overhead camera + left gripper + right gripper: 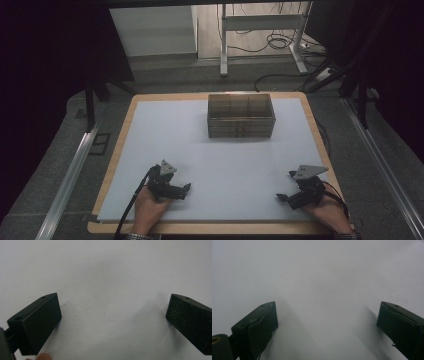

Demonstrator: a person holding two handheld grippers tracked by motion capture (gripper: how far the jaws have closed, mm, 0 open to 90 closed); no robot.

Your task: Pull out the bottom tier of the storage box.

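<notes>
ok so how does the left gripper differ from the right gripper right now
The left gripper sits near the table's front left, its jaws pointing rightward; the right gripper sits at the front right, pointing leftward. The left one's grey plate looks smaller and more upright than the right one's. Both are hand-held, jaws wide open over the white sheet, holding nothing.

white sheet [220, 150], black grippers – translucent brown box [241, 115]

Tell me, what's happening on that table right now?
Left gripper and right gripper both open, empty, low over the white sheet. Brown compartment box at far side, untouched. Nothing between.
</notes>
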